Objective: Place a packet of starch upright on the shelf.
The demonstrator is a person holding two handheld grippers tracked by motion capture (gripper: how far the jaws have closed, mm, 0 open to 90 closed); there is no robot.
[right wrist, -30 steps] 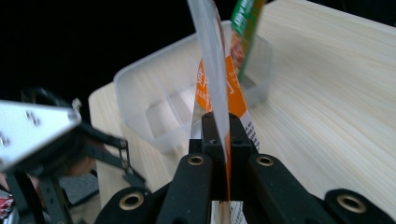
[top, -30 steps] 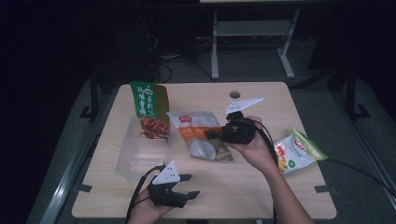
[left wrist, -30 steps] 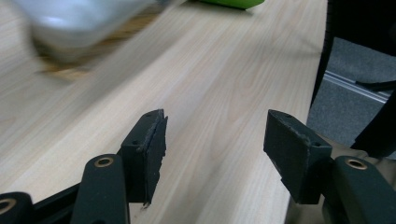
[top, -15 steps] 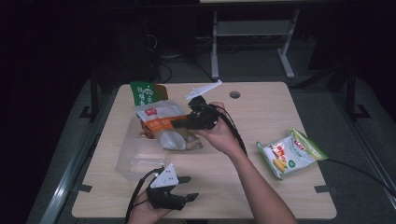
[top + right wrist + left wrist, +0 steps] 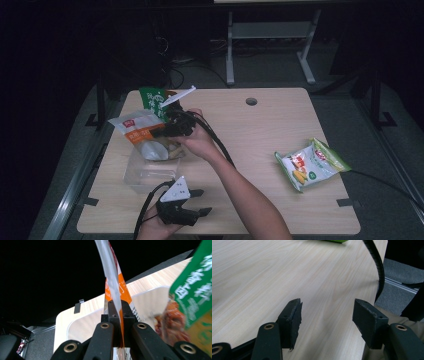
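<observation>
Since a sec ago: right gripper (image 5: 167,131) has carried the orange-and-white snack bag (image 5: 139,134) leftward across the table (image 5: 260,130), from mid-table to over the clear plastic bin (image 5: 142,172); left gripper (image 5: 192,202) hasn't budged. Nearest me, left gripper rests at the table's near edge, jaws spread apart w/ nothing between, just pale wood grain under them. Next out, the bin: transparent, thin-walled, rounded corners. Right gripper's jaws are pinched tight on the bag's flat sealed edge; bag hangs crinkly and glossy, its lower end in or just above the bin, can't tell which. Green snack pouch (image 5: 152,100) stands at the bin's far end, upright-ish, glossy. Off to the right, well apart, a white-and-green chip bag (image 5: 310,165) lies flat, puffy. Judging: one pouch binned, this one abt to be released, chip bag left.
</observation>
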